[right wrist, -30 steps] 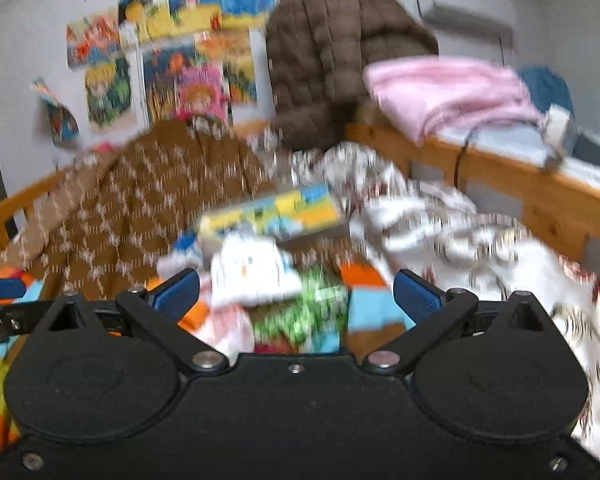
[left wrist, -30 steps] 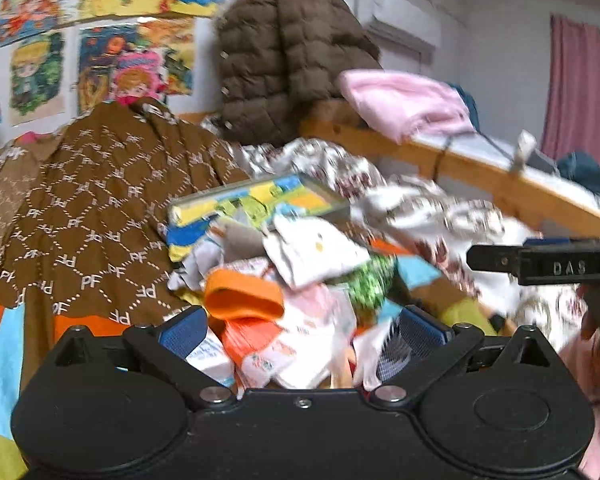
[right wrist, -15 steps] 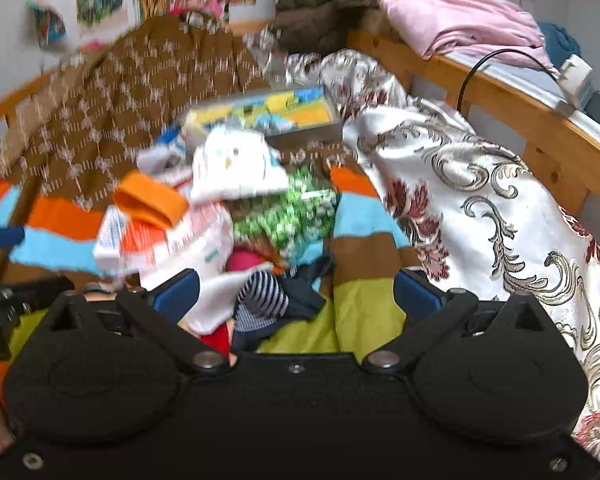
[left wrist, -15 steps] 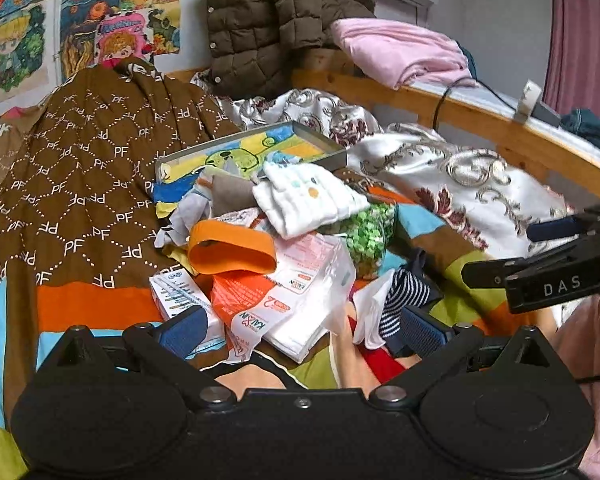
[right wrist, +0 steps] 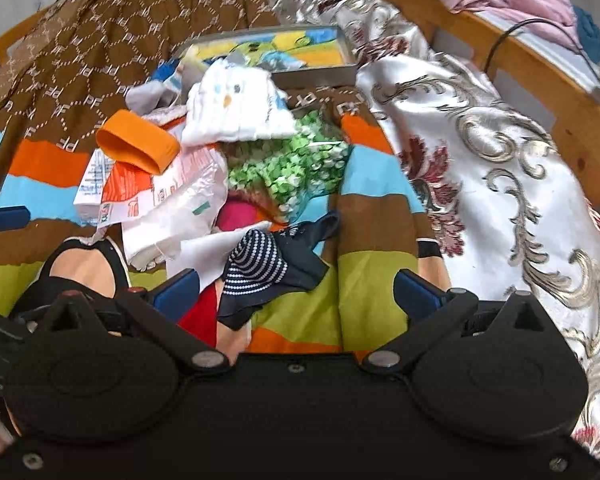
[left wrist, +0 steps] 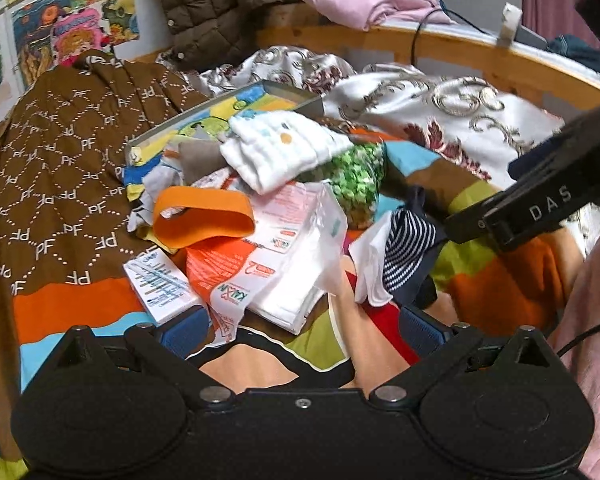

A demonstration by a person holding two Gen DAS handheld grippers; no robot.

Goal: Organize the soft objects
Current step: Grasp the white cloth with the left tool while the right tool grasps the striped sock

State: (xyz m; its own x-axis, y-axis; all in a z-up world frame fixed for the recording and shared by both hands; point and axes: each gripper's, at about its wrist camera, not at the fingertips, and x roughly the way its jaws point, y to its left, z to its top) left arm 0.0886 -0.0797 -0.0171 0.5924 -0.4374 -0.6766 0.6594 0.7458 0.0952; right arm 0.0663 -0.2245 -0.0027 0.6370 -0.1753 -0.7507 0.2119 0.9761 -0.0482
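A heap of soft things lies on a striped blanket [left wrist: 72, 304]: a white folded cloth [left wrist: 284, 152] [right wrist: 236, 108], an orange band [left wrist: 204, 216] [right wrist: 138, 146], a green patterned bag [left wrist: 356, 184] [right wrist: 292, 168], a plastic packet of white wipes [left wrist: 284, 256] [right wrist: 168, 208], and a navy striped sock [left wrist: 408, 248] [right wrist: 260, 268]. My left gripper [left wrist: 300, 328] is open just short of the packet. My right gripper [right wrist: 296, 292] is open with the striped sock lying between its fingers, not clamped. The right gripper's side shows in the left wrist view [left wrist: 540, 208].
A shallow box with a colourful lining [left wrist: 228, 116] [right wrist: 276, 52] sits behind the heap. A small white carton [left wrist: 160, 284] lies at the left. A brown patterned cover [left wrist: 60, 152], a satin quilt [right wrist: 500, 168] and a wooden bed rail [left wrist: 440, 48] surround the area.
Both grippers have tilted down and moved in closer to the heap; the striped sock now lies between the right gripper's fingers. Both stay open.
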